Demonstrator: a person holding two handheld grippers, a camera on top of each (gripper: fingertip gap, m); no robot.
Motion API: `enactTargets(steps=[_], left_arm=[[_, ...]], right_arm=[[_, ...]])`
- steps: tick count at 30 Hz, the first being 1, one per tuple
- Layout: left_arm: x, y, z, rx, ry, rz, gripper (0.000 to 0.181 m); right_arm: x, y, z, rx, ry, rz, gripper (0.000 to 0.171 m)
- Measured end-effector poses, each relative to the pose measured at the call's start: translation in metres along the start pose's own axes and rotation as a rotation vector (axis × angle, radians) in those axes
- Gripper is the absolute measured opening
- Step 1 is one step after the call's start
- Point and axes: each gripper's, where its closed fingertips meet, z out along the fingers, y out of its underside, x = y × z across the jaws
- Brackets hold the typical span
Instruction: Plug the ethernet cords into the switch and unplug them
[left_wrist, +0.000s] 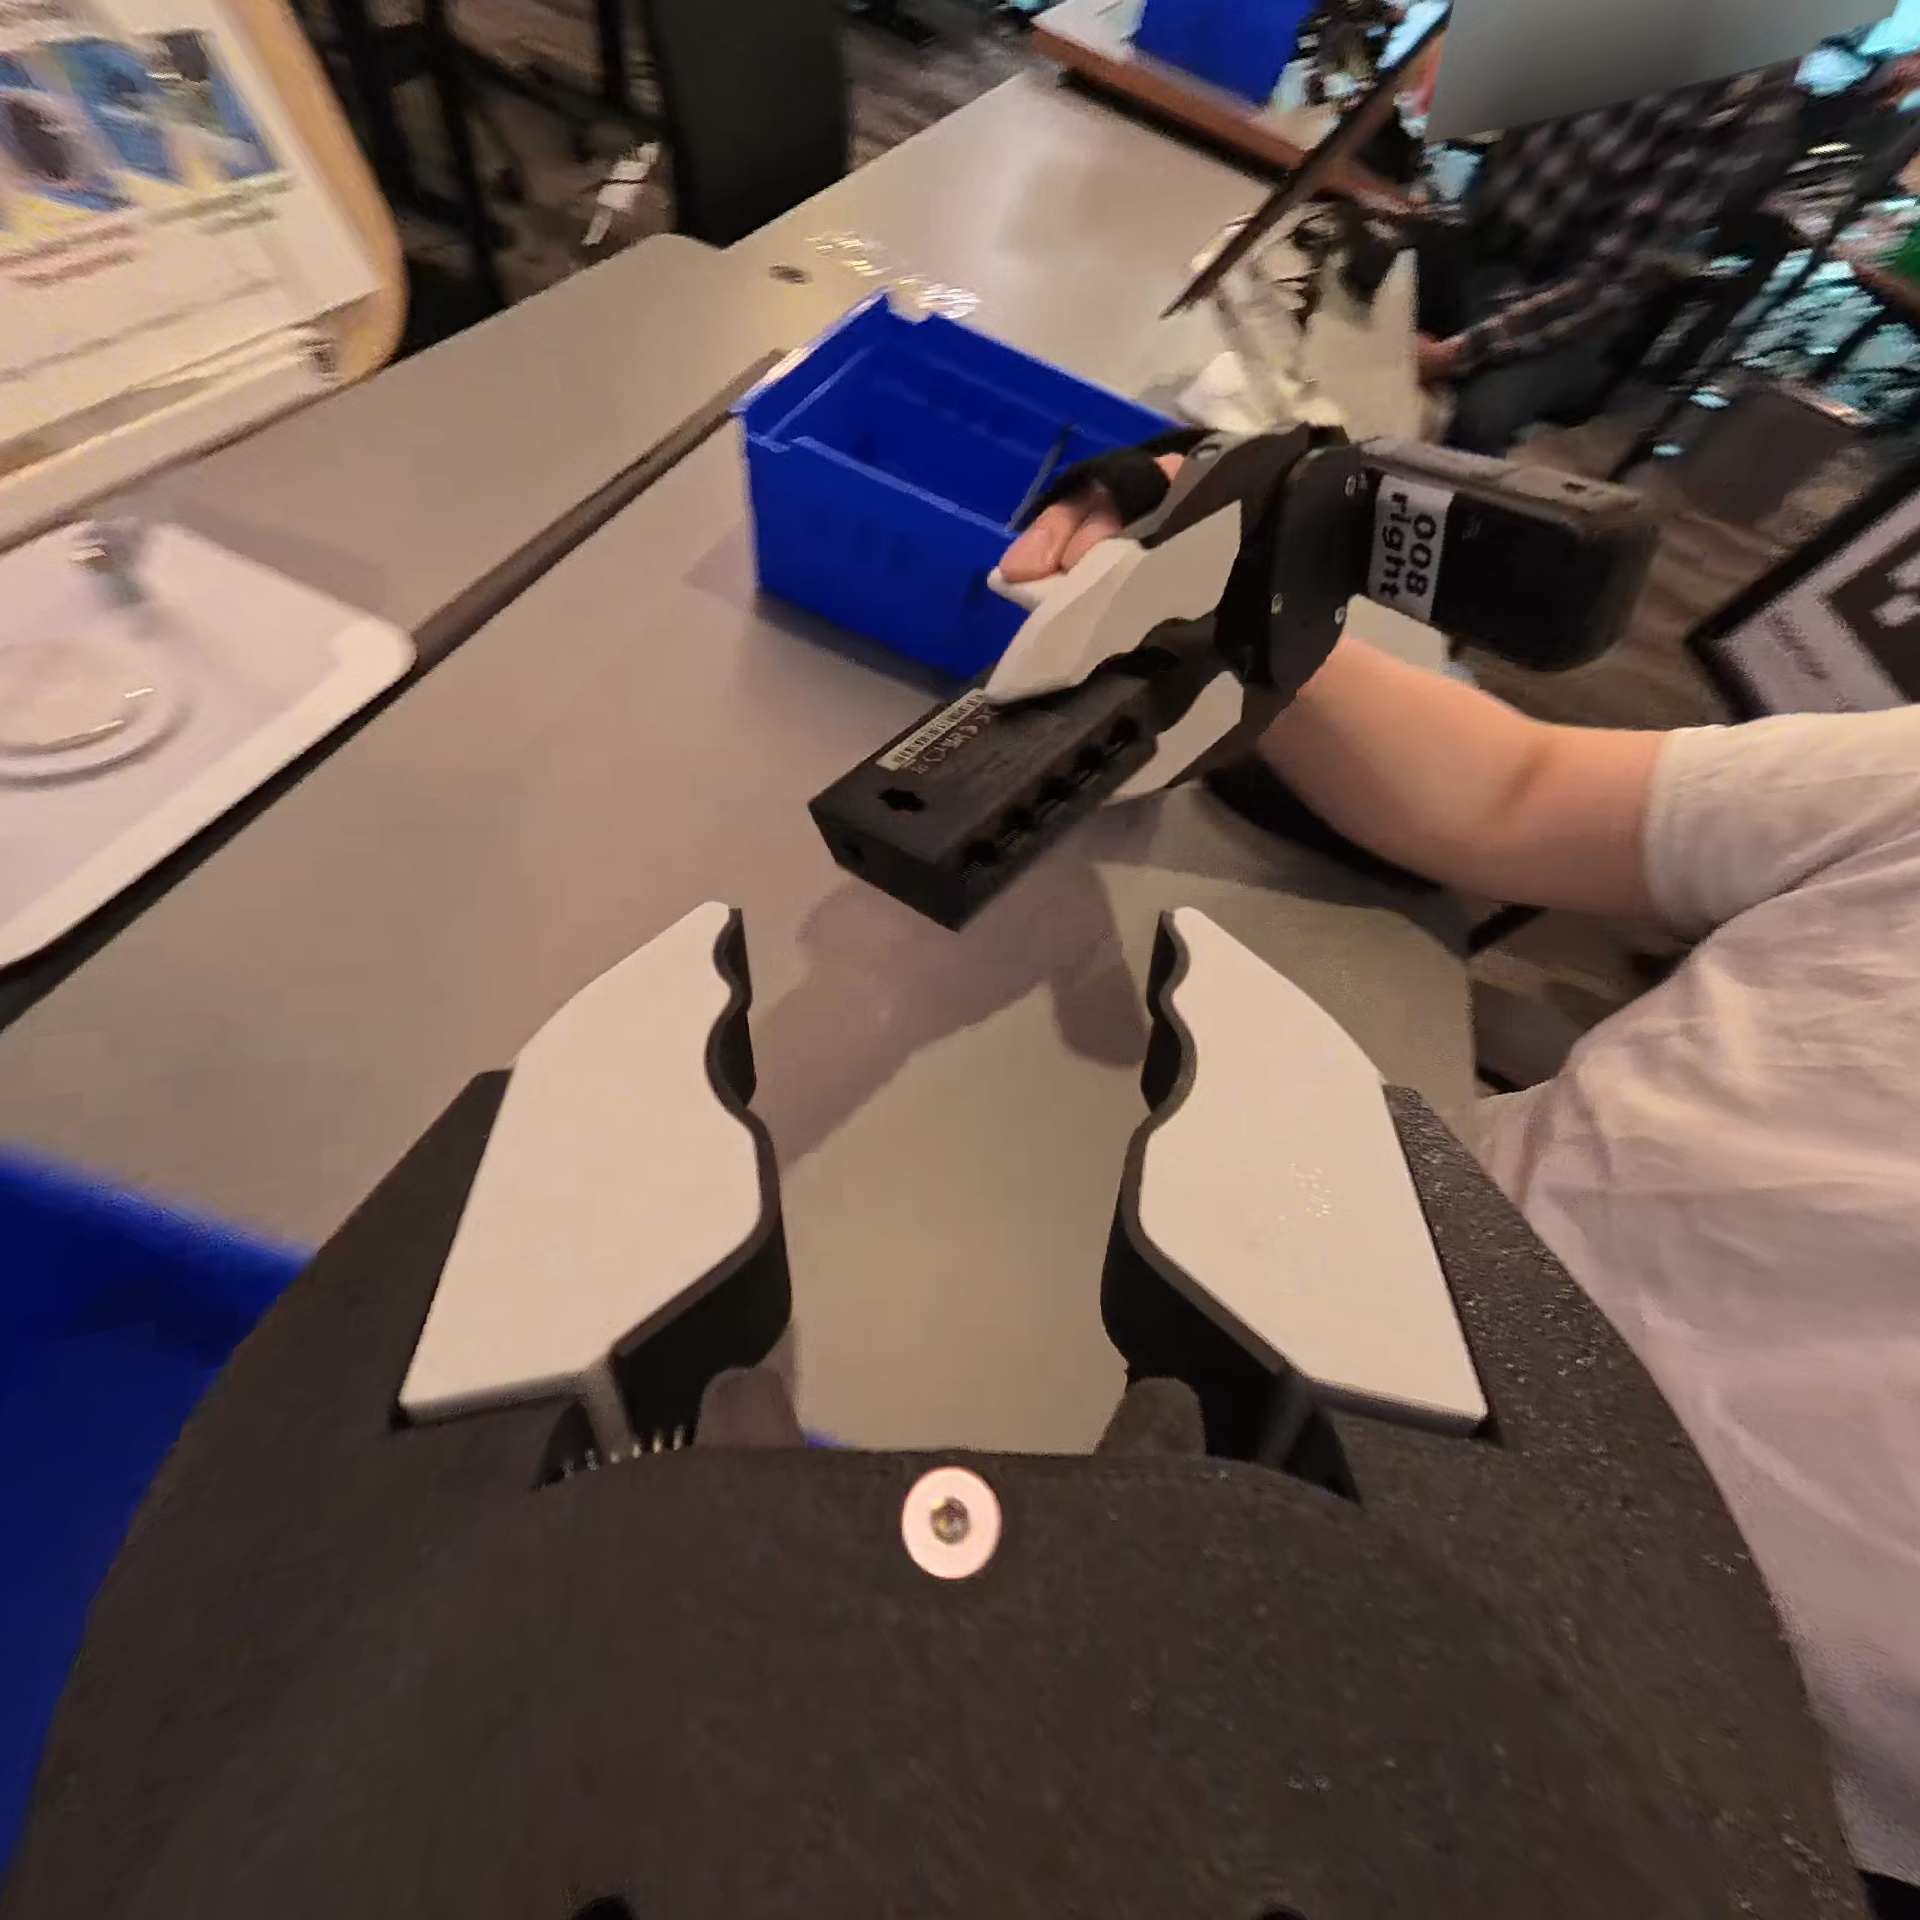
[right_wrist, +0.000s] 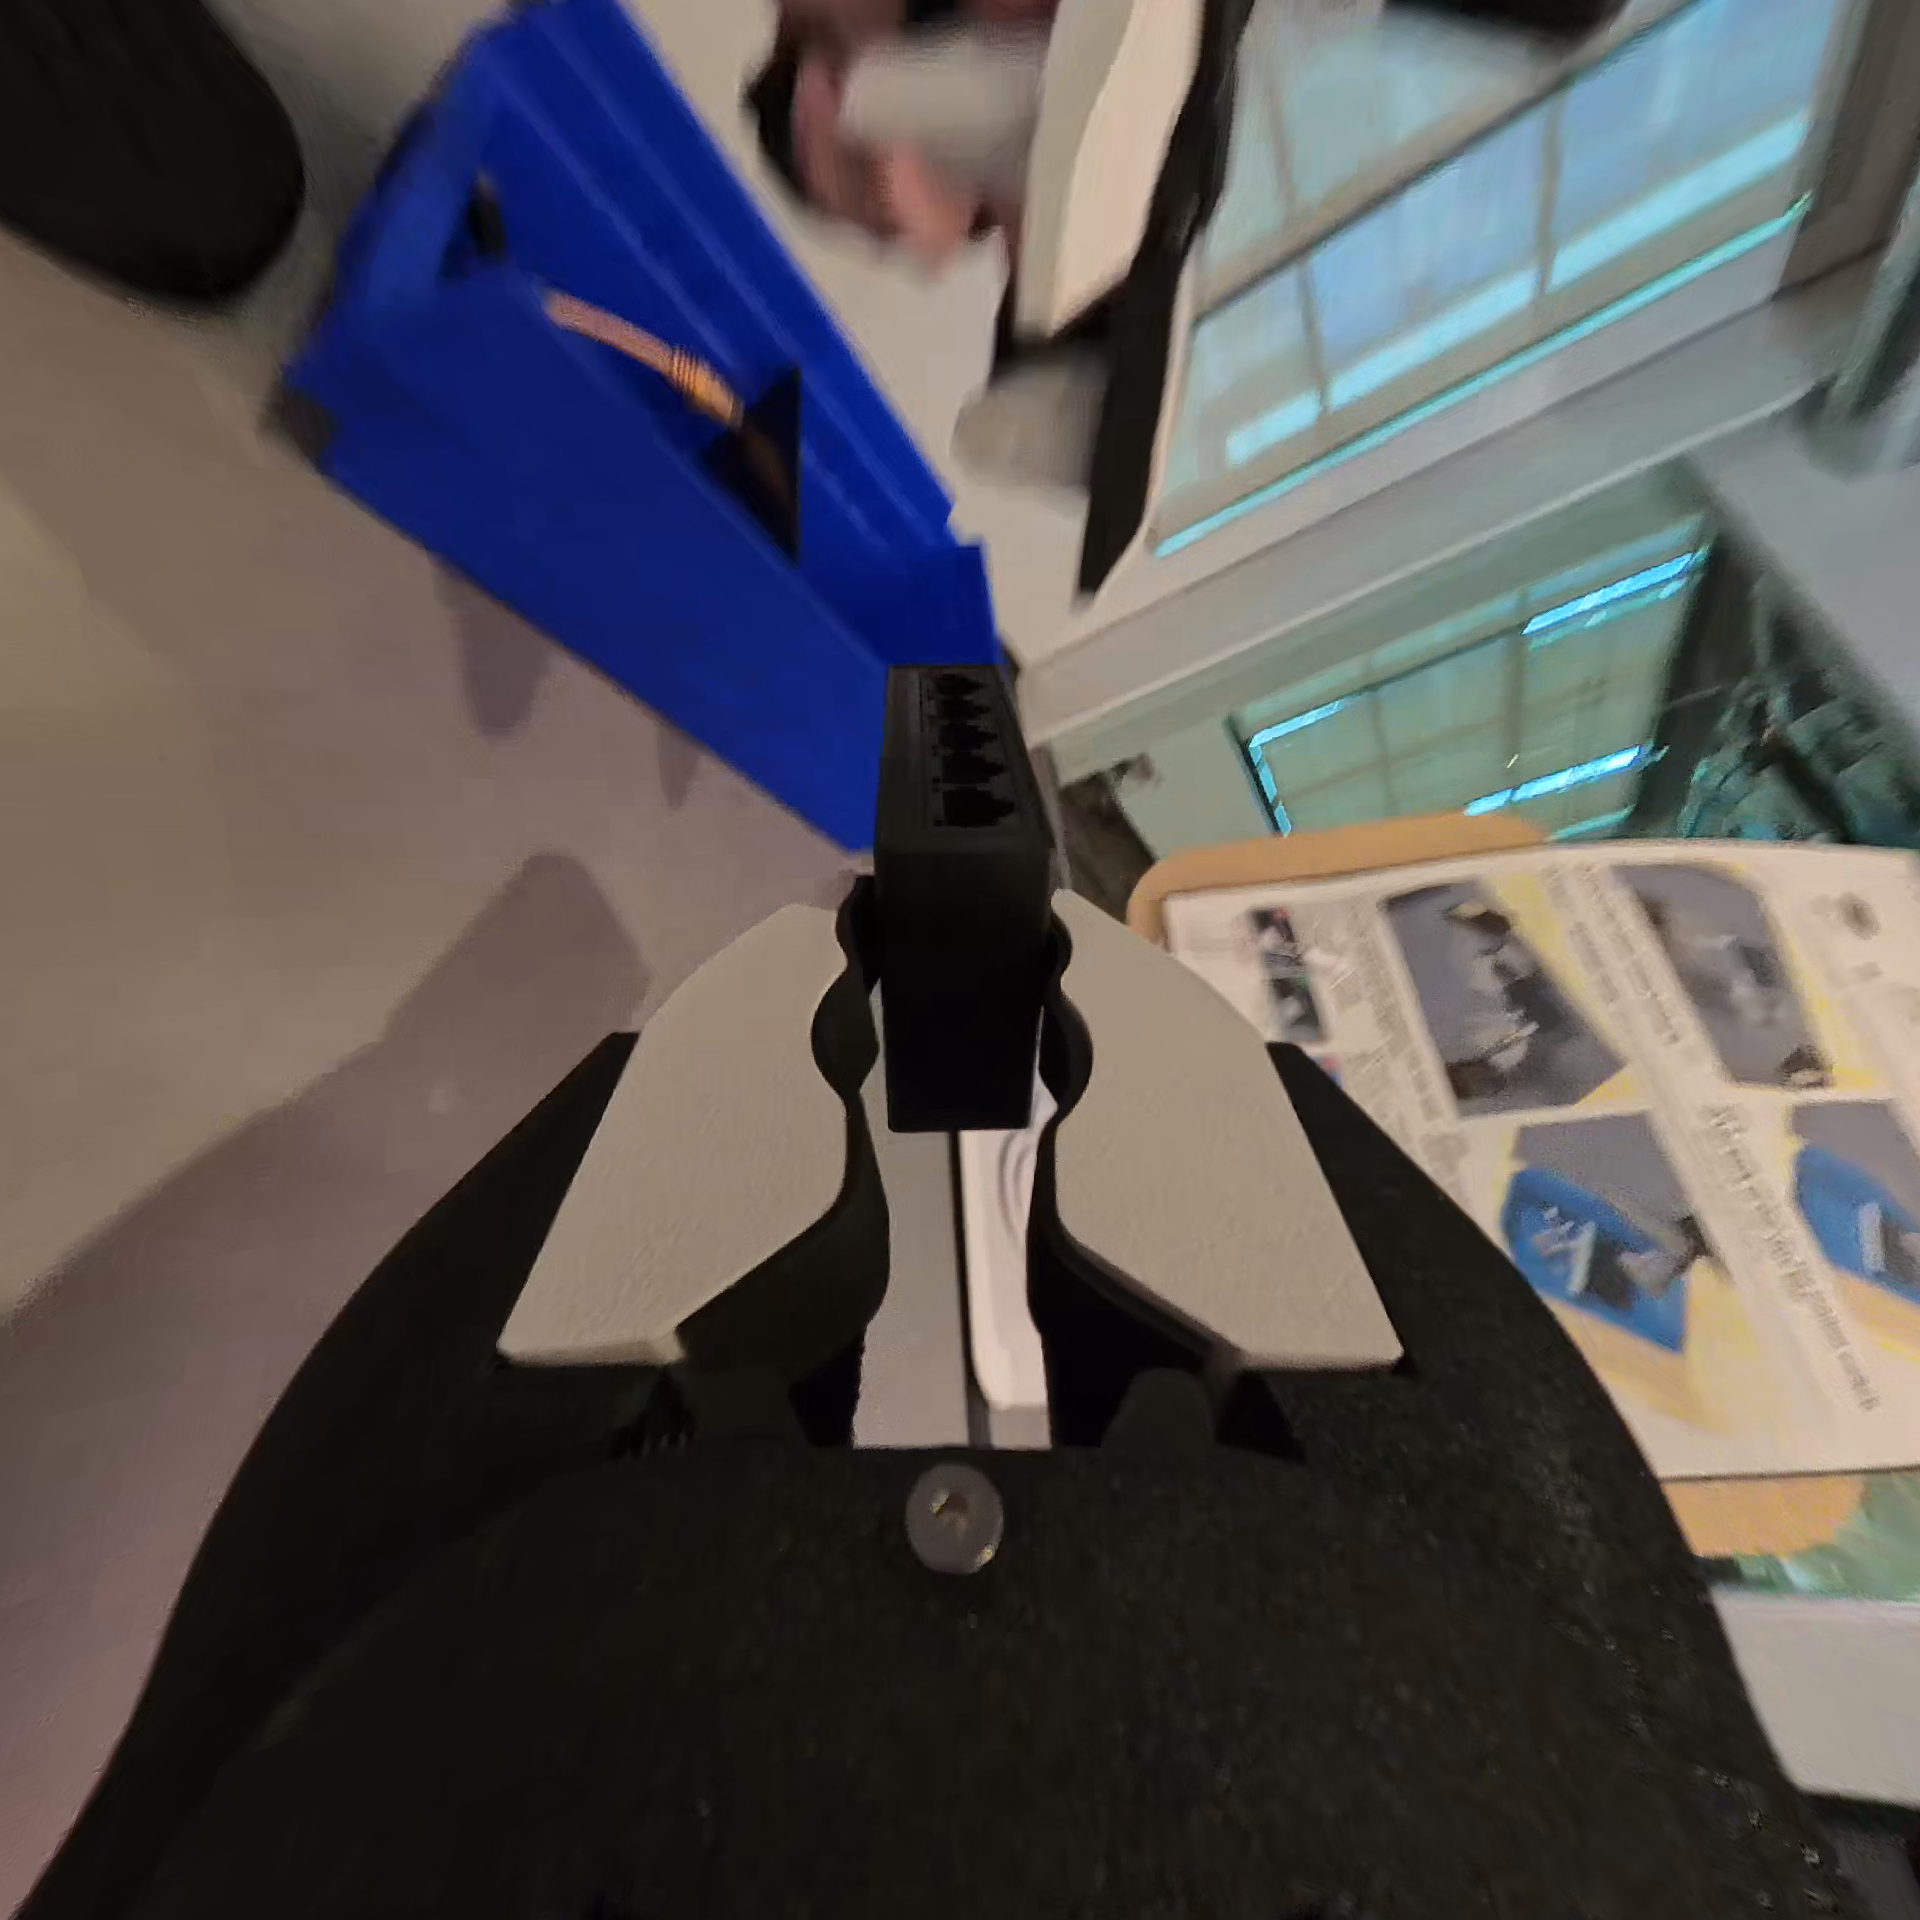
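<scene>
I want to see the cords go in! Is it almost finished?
Not yet. Done so far: the right tongs have picked up the black switch and hold it above the grey table. The left tongs are open and empty. No cord is in view, so all plugging and unplugging remains.

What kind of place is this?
Likely a shared lab or workshop: long grey tables, blue parts bins, a printed instruction sheet, big windows, another person seated farther back.
</scene>
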Motion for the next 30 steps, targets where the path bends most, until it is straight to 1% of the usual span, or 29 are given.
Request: enactTargets(steps=[1,4,7,10,12,16,19,23,26,30], left_arm=[[-0.007,0.005,-0.015,-0.009,-0.061,-0.001,0.069],[-0.032,0.032,-0.064,-0.097,-0.280,0.014,0.068],[-0.056,0.079,-0.113,-0.275,-0.494,-0.061,0.068],[-0.063,0.121,-0.143,-0.386,-0.603,-0.170,0.067],[-0.063,0.140,-0.158,-0.424,-0.668,-0.193,0.064],[-0.060,0.155,-0.171,-0.404,-0.714,-0.238,0.064],[-0.057,0.161,-0.173,-0.402,-0.715,-0.245,0.064],[-0.055,0.163,-0.176,-0.398,-0.724,-0.264,0.065],[-0.057,0.166,-0.185,-0.411,-0.765,-0.319,0.064],[-0.060,0.171,-0.191,-0.400,-0.827,-0.409,0.056]], right_arm=[[-0.009,0.013,0.008,-0.060,-0.021,-0.013,0.026],[-0.040,0.048,0.028,-0.204,-0.095,-0.077,0.026],[-0.059,0.069,0.041,-0.257,-0.112,-0.115,0.026],[-0.062,0.087,0.045,-0.309,-0.071,-0.185,0.026],[-0.069,0.097,0.046,-0.332,-0.094,-0.189,0.026],[-0.074,0.108,0.046,-0.356,-0.106,-0.172,0.027],[-0.077,0.113,0.047,-0.382,-0.129,-0.157,0.027],[-0.078,0.115,0.047,-0.414,-0.131,-0.202,0.027],[-0.083,0.117,0.044,-0.468,-0.164,-0.251,0.027],[-0.094,0.121,0.041,-0.533,-0.229,-0.258,0.033]])
